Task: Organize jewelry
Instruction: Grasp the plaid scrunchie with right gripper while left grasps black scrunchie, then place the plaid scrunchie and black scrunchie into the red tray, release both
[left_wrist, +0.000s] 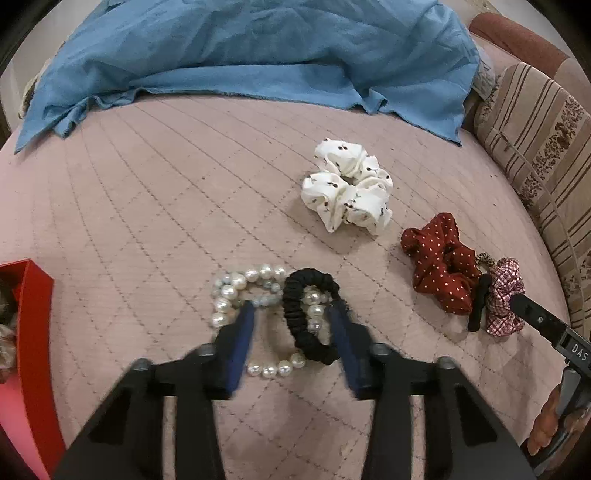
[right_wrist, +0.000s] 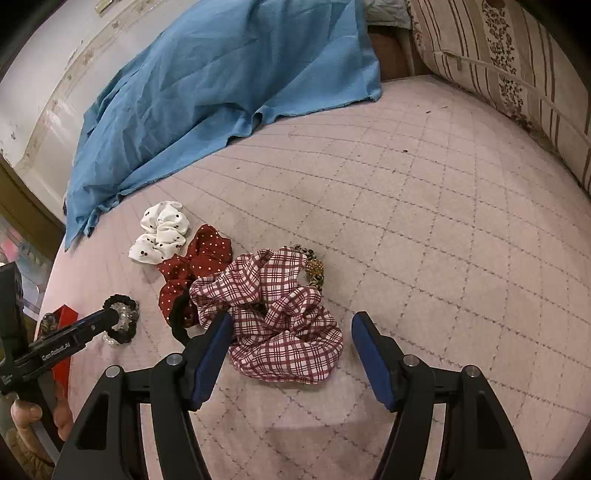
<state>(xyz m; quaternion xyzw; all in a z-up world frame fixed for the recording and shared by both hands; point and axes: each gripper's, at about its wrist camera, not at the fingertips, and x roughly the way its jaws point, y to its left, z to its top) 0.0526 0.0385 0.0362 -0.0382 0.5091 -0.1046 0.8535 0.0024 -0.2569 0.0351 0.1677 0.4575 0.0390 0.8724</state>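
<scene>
On the pink quilted bed, pearl bracelets and a black scrunchie lie together. My left gripper is open, its jaws straddling them, low over the bed. A white printed scrunchie, a dark red dotted scrunchie and a red-checked scrunchie lie to the right. My right gripper is open around the checked scrunchie, which also shows in the left wrist view. A beaded leopard-print band lies behind it. A thin black hair tie lies at its left.
A red box holding some items stands at the left edge of the bed. A blue cloth covers the far part. A striped cushion lines the right side.
</scene>
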